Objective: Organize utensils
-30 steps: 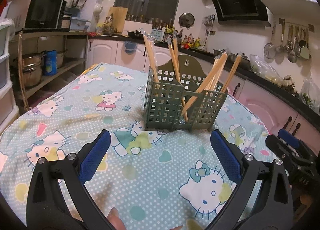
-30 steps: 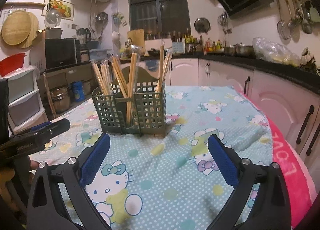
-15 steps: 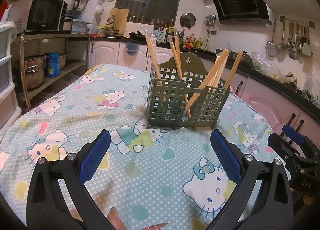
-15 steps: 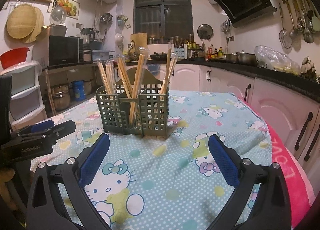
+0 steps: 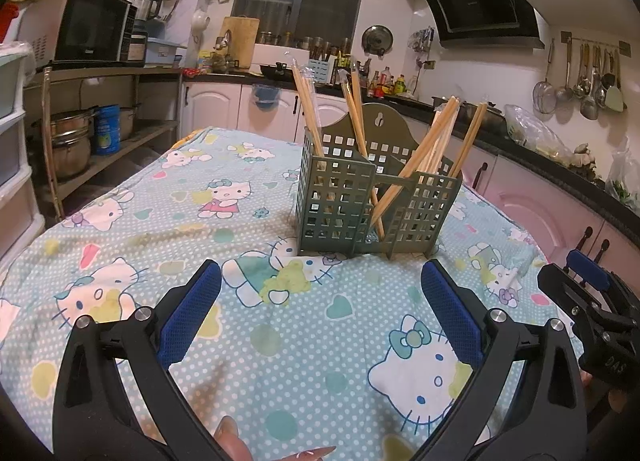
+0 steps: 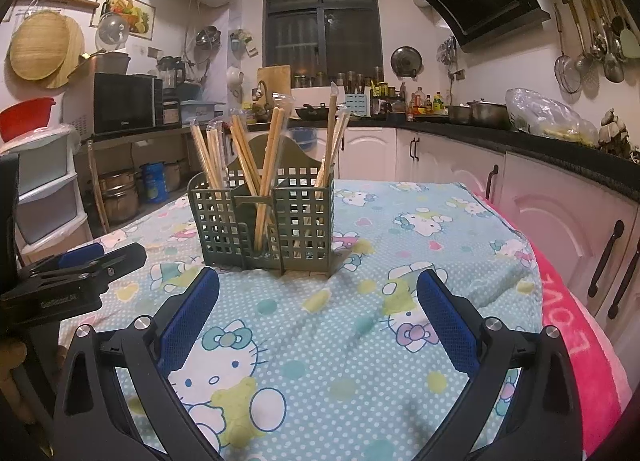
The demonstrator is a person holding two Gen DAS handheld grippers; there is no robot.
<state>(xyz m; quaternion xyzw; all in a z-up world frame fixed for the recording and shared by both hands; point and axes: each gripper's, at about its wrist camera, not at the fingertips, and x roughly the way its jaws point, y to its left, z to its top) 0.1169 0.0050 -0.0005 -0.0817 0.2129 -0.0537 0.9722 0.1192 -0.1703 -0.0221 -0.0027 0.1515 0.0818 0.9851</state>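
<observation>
left gripper (image 5: 320, 285): jaws spread, empty
right gripper (image 6: 318, 293): jaws spread, empty
green plastic grid utensil caddy (image 5: 360, 205): upright, just ahead of both
wooden chopsticks (image 6: 272, 149): standing in its compartments

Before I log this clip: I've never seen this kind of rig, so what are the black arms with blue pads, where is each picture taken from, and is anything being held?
There is no robot. A person holds a two-finger gripper in each hand, and a fisheye camera on each one looks forward along its fingers. One picture comes from the left gripper, the other from the right gripper; each also shows at the edge of the other's picture. The blue strips are the finger pads. Both grippers are open and hold nothing. On the cartoon-cat tablecloth stands a green slotted utensil holder with wooden chopsticks leaning in its compartments. Behind lies a kitchen counter.
</observation>
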